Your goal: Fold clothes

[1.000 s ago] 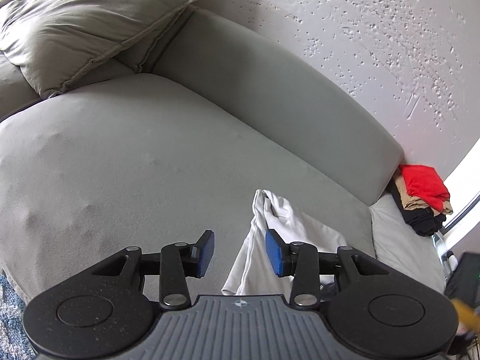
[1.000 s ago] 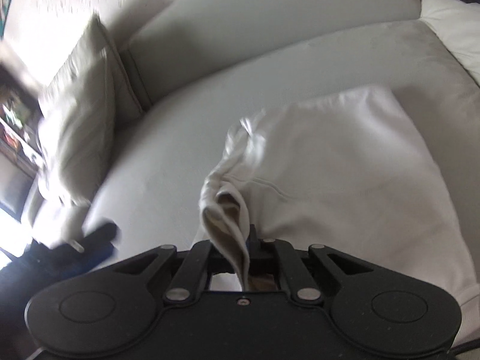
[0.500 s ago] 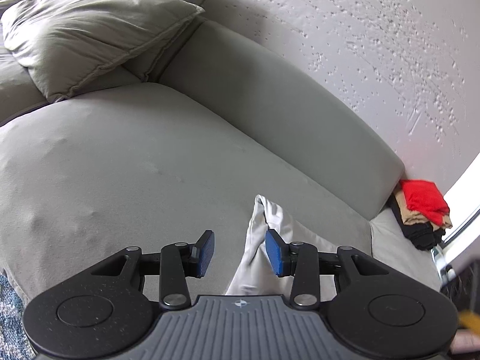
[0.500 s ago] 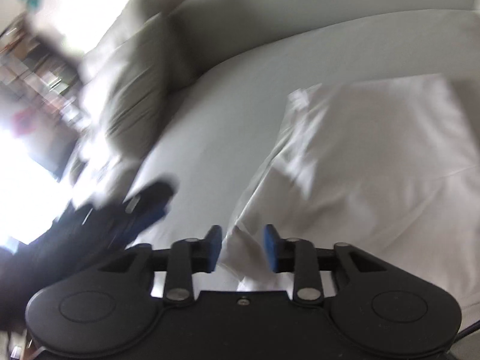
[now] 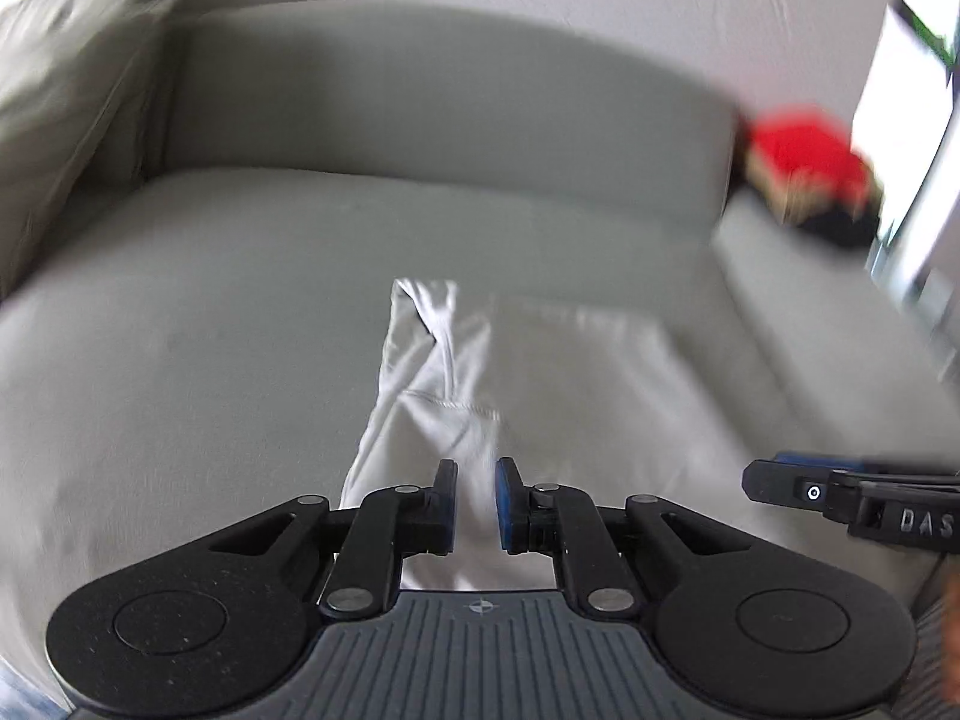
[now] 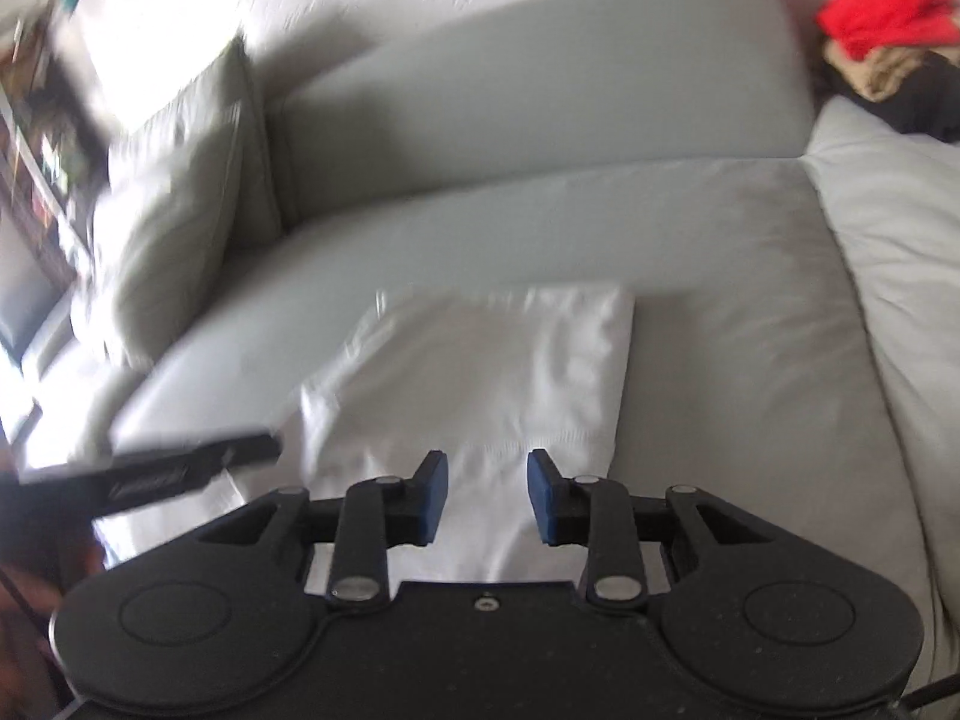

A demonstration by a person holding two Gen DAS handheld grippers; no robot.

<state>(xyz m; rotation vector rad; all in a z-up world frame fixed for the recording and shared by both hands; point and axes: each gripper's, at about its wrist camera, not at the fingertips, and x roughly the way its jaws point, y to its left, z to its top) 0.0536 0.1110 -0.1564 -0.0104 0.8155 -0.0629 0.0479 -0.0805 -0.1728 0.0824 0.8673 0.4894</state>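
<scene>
A white garment [image 6: 480,372] lies folded into a rough rectangle on the grey sofa seat [image 6: 720,312]. My right gripper [image 6: 487,495] stands open over its near edge, nothing between the fingers. In the left wrist view the same garment [image 5: 444,372] shows a twisted fold along its left side. My left gripper [image 5: 477,498] hangs over that side, its jaws narrowed to a small gap with white cloth showing in it. The frame is blurred, so contact is unclear. Each gripper shows in the other's view: the right gripper [image 5: 840,492] and the left gripper [image 6: 180,468].
A pile of folded clothes with a red piece on top [image 6: 888,18] sits at the sofa's far right end [image 5: 804,168]. Grey pillows [image 6: 174,192] lean at the left end. The backrest [image 5: 420,102] runs behind, and a second seat cushion [image 6: 888,228] lies to the right.
My right gripper has let go of the bunched cloth and opened, and the garment now lies flat. My left gripper has swung right over the garment and its jaws have narrowed.
</scene>
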